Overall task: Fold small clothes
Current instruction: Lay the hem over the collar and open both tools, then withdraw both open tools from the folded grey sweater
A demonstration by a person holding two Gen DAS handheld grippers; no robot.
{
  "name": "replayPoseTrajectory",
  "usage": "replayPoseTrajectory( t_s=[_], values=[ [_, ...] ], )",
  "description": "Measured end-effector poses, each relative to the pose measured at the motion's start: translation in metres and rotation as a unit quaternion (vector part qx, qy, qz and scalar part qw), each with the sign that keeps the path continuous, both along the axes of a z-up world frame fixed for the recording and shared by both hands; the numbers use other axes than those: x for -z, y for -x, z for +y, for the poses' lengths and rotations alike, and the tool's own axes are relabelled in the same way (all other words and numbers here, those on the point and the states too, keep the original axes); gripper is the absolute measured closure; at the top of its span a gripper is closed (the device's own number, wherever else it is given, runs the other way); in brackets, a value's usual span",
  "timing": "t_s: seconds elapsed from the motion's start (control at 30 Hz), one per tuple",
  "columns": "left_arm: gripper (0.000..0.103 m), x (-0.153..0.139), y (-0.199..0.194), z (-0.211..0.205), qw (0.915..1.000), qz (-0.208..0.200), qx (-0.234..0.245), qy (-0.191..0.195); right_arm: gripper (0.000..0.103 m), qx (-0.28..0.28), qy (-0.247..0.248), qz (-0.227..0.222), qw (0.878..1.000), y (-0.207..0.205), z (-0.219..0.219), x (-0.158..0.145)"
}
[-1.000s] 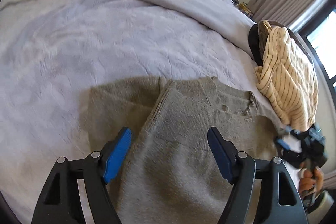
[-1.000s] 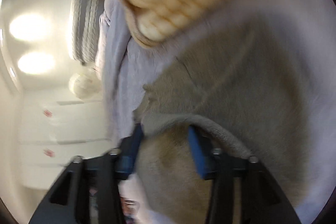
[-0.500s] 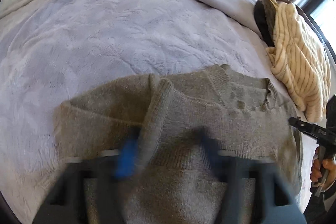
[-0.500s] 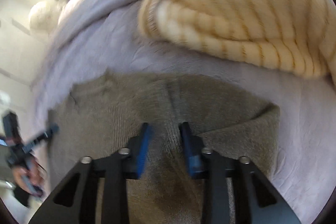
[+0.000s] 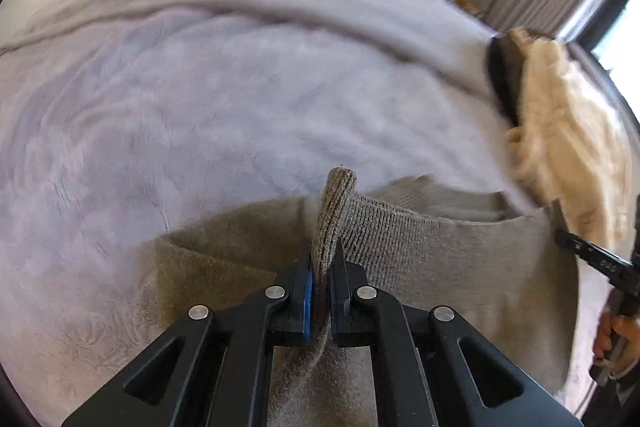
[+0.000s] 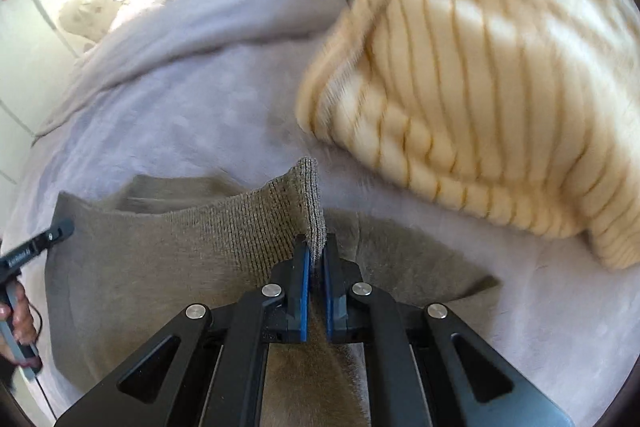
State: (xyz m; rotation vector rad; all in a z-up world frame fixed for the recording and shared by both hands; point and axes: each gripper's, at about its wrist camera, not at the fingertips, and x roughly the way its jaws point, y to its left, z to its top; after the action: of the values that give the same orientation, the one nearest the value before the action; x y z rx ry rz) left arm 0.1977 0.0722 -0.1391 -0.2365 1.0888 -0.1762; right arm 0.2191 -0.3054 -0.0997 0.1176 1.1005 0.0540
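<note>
While the grey knit sweater [image 5: 460, 267] lies spread on the lilac bedspread [image 5: 200, 115], the left gripper [image 5: 320, 267] pinches a raised fold of its ribbed edge, and the right gripper [image 6: 316, 259] likewise clamps a ribbed fold. Just beyond it sits a cream striped garment [image 6: 480, 87].

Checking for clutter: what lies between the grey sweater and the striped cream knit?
Only bare lilac bedspread separates the grey sweater from the striped cream knit; the right wrist view shows it best.
</note>
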Motion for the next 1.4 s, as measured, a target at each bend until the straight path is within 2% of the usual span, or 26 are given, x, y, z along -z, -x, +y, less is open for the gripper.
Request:
replayPoseTrajectory(
  t_s=[0.1, 0.17, 0.23, 0.3, 0.33, 0.4, 0.5, 0.63, 0.77, 0.87, 0.93, 0.97, 1.0, 1.03, 1.07, 1.1, 1.17, 1.2, 1.23, 1.33, 1.37, 1.4],
  values=[
    [0.095, 0.022, -0.003, -0.008, 0.9996, 0.009, -0.001, -0.028, 0.097, 0.016, -0.005, 0.014, 1.0, -0.004, -0.005, 0.025],
    [0.095, 0.026, -0.001, -0.01, 0.9992, 0.004, -0.006, -0.039, 0.098, 0.026, -0.008, 0.007, 1.0, -0.002, -0.004, 0.026],
    [0.081, 0.023, 0.0, -0.009, 0.9989, 0.004, -0.014, -0.044, 0.096, 0.04, 0.002, 0.002, 0.999, 0.003, -0.004, 0.022],
    [0.04, 0.015, 0.005, 0.002, 0.9955, -0.006, -0.047, -0.082, 0.072, 0.069, 0.057, 0.002, 0.996, 0.01, -0.009, 0.013],
    [0.037, 0.01, 0.008, 0.008, 0.9936, -0.013, -0.061, -0.094, 0.071, 0.077, 0.067, 0.001, 0.995, 0.014, -0.012, 0.009],
    [0.037, 0.001, 0.017, 0.024, 0.9926, -0.014, -0.073, -0.095, 0.071, 0.092, 0.074, 0.001, 0.993, 0.023, -0.02, 0.0],
    [0.037, -0.014, 0.037, 0.037, 0.9935, -0.011, -0.075, -0.085, 0.071, 0.094, 0.032, -0.006, 0.995, 0.055, -0.029, -0.016],
    [0.037, -0.022, 0.075, 0.027, 0.996, -0.008, -0.047, -0.076, 0.07, 0.051, 0.021, -0.001, 0.998, 0.113, -0.016, -0.021],
    [0.037, -0.005, 0.118, 0.013, 0.9963, 0.023, -0.018, -0.081, 0.07, 0.009, 0.031, 0.029, 0.999, 0.164, 0.005, -0.005],
    [0.037, 0.021, 0.143, 0.014, 0.9925, 0.069, -0.025, -0.097, 0.071, 0.009, 0.044, 0.059, 0.997, 0.185, 0.004, 0.012],
    [0.037, 0.03, 0.155, 0.023, 0.9919, 0.087, -0.035, -0.086, 0.071, 0.019, 0.041, 0.071, 0.996, 0.201, -0.001, 0.016],
    [0.035, 0.032, 0.164, 0.031, 0.9919, 0.094, -0.045, -0.072, 0.07, 0.029, 0.026, 0.076, 0.996, 0.21, -0.008, 0.014],
    [0.028, 0.032, 0.17, 0.037, 0.9916, 0.099, -0.054, -0.064, 0.069, 0.039, 0.009, 0.077, 0.996, 0.217, -0.012, 0.012],
    [0.028, 0.032, 0.174, 0.04, 0.9912, 0.102, -0.06, -0.059, 0.069, 0.055, -0.025, 0.077, 0.995, 0.227, -0.021, 0.009],
    [0.028, 0.032, 0.18, 0.046, 0.9908, 0.107, -0.068, -0.047, 0.063, 0.067, -0.048, 0.079, 0.993, 0.23, -0.027, 0.01],
    [0.028, 0.033, 0.184, 0.052, 0.9901, 0.116, -0.073, -0.028, 0.053, 0.088, -0.091, 0.085, 0.988, 0.238, -0.037, 0.01],
    [0.028, 0.035, 0.192, 0.062, 0.9863, 0.135, -0.091, 0.027, 0.041, 0.135, -0.164, 0.096, 0.973, 0.25, -0.053, 0.017],
    [0.028, 0.036, 0.194, 0.064, 0.9846, 0.139, -0.096, 0.045, 0.041, 0.169, -0.216, 0.096, 0.957, 0.257, -0.066, 0.024],
    [0.028, 0.038, 0.196, 0.068, 0.9802, 0.147, -0.104, 0.083, 0.041, 0.187, -0.238, 0.094, 0.948, 0.26, -0.071, 0.028],
    [0.028, 0.045, 0.198, 0.071, 0.9679, 0.161, -0.12, 0.152, 0.041, 0.264, -0.329, 0.067, 0.904, 0.262, -0.094, 0.044],
    [0.028, 0.046, 0.198, 0.071, 0.965, 0.16, -0.127, 0.164, 0.043, 0.274, -0.346, 0.066, 0.895, 0.258, -0.097, 0.048],
    [0.039, 0.048, 0.196, 0.069, 0.9629, 0.155, -0.134, 0.175, 0.07, 0.283, -0.355, 0.071, 0.888, 0.253, -0.098, 0.054]
  ],
)
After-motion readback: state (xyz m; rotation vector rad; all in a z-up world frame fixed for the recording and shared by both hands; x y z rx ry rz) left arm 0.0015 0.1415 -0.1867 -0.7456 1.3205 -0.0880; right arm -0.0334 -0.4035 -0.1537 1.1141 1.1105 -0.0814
